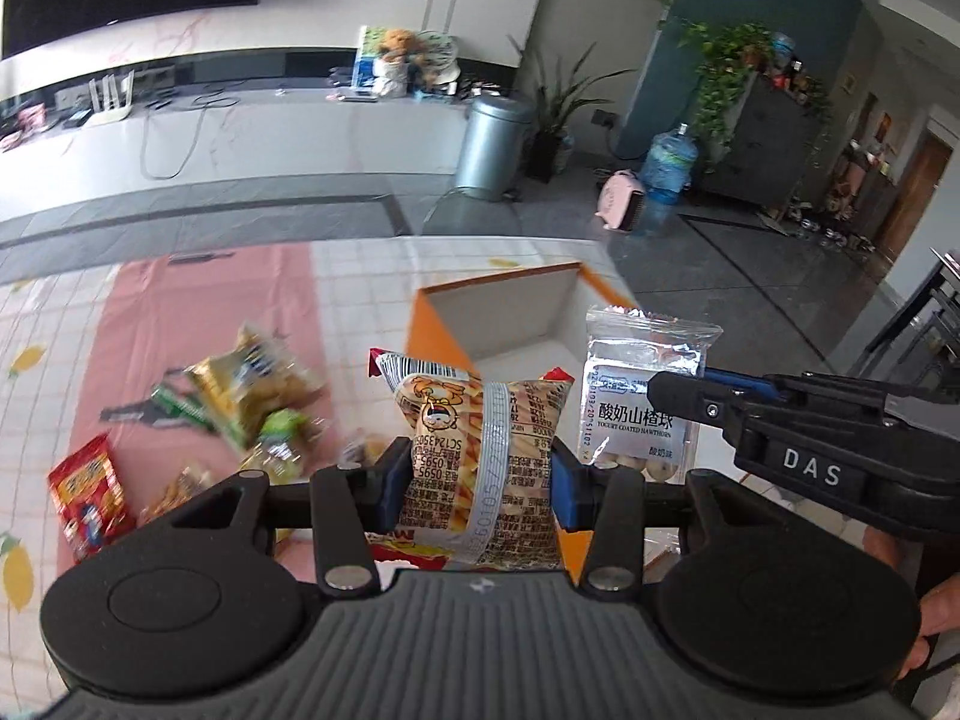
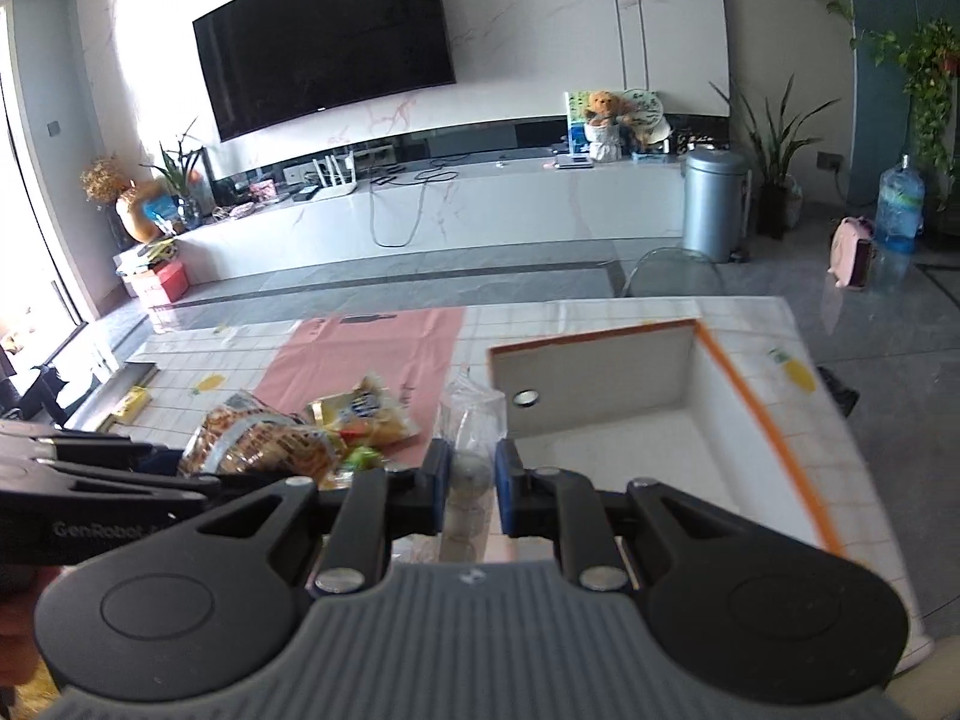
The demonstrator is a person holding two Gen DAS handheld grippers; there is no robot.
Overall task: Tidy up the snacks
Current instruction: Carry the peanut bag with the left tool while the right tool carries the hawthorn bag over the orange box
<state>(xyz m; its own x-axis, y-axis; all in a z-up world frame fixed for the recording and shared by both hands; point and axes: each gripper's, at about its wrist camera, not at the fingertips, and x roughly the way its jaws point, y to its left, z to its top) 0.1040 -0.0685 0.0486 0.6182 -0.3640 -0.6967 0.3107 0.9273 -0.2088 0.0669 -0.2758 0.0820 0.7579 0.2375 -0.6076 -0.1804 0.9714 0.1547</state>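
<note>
- Orange-rimmed, white inside, the open box (image 1: 510, 312) sits on the bench (image 1: 360, 276), which is covered by a white grid-patterned cloth with lemon prints and a pink sheet (image 1: 198, 312) laid over part of it.
- Left hand-held gripper (image 1: 480, 480): its blue pads press on both sides of a puffy french-fry snack packet (image 1: 480, 420), printed with a cartoon figure and a barcode, held up above the bench just in front of the box's near edge.
- Right hand-held gripper (image 2: 471, 480): its jaws are drawn almost together, pinching a thin clear packet of yogurt-coated hawthorn balls (image 1: 648, 396) by its side, so the packet stands upright between the pads; from the right wrist it appears only edge-on and blurred (image 2: 471, 420).
- The two held packets hang side by side, the hawthorn one to the right of the fries one as the left wrist sees it, both close to the box but not inside it.
- The box interior that shows is bare white, with a round metal button on its far wall (image 2: 526, 398).
- On the pink sheet lie the loose snacks: a yellow bag (image 1: 252, 378), a green packet (image 1: 180, 408) beside it, and a red packet (image 1: 90, 492) nearer the bench edge, all motion-blurred.
- A person's fingers (image 1: 936, 618) show at the right edge of the left wrist view.
</note>
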